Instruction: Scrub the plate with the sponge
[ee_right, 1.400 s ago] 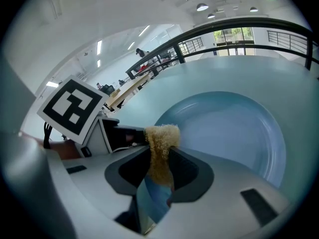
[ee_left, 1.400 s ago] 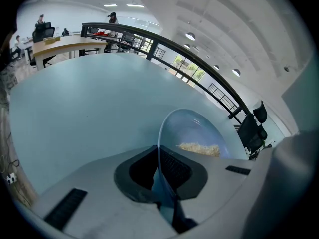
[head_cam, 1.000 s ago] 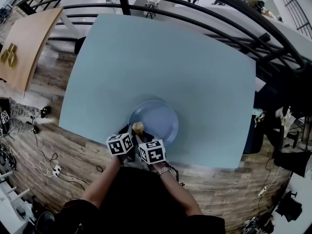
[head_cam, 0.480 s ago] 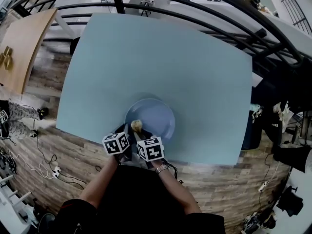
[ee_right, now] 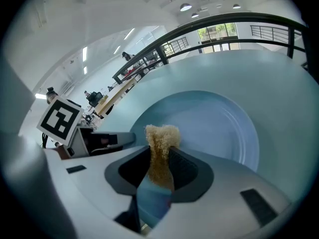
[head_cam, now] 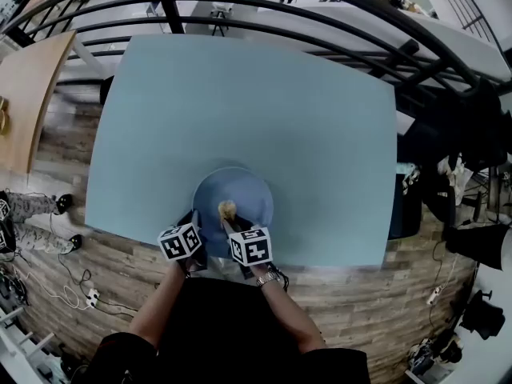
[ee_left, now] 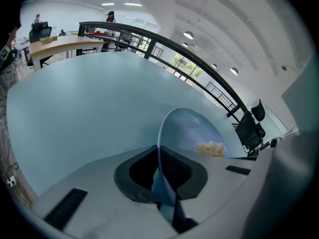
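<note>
The pale blue rectangular table (head_cam: 240, 94) carries the round blue plate (head_cam: 250, 192) at its near edge, close to the person, probably so both tools reach it easily. The plate holds nothing of its own; only the sponge is over it. The left gripper (ee_left: 162, 171) has its jaws pinched on the plate's near rim, which I judge steadies it against the scrubbing. The right gripper (ee_right: 159, 169) has its jaws clamped on a tan, fibrous sponge (ee_right: 161, 139), whose free end points down onto the plate's inner surface, seemingly touching it.
</note>
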A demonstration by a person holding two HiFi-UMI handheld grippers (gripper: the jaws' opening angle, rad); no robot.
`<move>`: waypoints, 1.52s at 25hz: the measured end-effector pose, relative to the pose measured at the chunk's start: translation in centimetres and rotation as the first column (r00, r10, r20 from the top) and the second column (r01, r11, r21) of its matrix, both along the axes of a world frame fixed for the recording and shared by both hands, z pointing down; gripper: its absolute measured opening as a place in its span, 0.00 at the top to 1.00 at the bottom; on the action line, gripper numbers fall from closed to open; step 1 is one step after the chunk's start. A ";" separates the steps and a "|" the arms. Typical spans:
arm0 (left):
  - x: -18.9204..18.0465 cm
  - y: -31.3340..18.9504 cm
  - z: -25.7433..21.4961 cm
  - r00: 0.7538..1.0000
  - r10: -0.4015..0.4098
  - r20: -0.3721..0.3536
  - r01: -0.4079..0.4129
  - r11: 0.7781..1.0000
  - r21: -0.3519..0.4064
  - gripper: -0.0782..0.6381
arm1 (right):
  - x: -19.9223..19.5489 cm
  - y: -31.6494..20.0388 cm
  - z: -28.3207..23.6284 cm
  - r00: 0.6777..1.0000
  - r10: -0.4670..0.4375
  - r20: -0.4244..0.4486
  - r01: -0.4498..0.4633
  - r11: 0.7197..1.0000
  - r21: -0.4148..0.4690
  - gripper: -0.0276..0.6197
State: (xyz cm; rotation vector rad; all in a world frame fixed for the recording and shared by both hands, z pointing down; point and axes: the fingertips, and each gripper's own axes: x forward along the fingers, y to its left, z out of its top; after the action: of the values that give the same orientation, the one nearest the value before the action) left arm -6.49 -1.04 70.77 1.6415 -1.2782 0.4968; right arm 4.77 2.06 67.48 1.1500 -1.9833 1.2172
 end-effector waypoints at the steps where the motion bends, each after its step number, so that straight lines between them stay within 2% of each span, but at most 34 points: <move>1: -0.1 0.1 -0.1 1.000 0.001 0.002 -0.001 1.000 0.000 0.88 | 0.3 0.0 0.0 1.000 0.011 -0.001 -0.011 1.000 0.000 0.78; 14: -0.2 -0.1 -0.2 1.000 -0.004 0.004 0.004 1.000 0.003 0.88 | 6.1 -0.4 -0.2 0.991 0.129 -0.040 -0.129 0.992 0.005 0.78; 38: -0.3 -0.2 -0.1 1.000 -0.010 0.005 0.010 1.000 0.004 0.88 | 9.1 -0.1 -0.3 0.977 0.195 -0.089 -0.194 0.981 0.020 0.78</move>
State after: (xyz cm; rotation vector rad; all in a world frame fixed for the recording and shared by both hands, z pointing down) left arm -6.76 -1.22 70.67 1.6372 -1.2915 0.4927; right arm 13.88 1.94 67.18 1.4074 -1.8474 1.2270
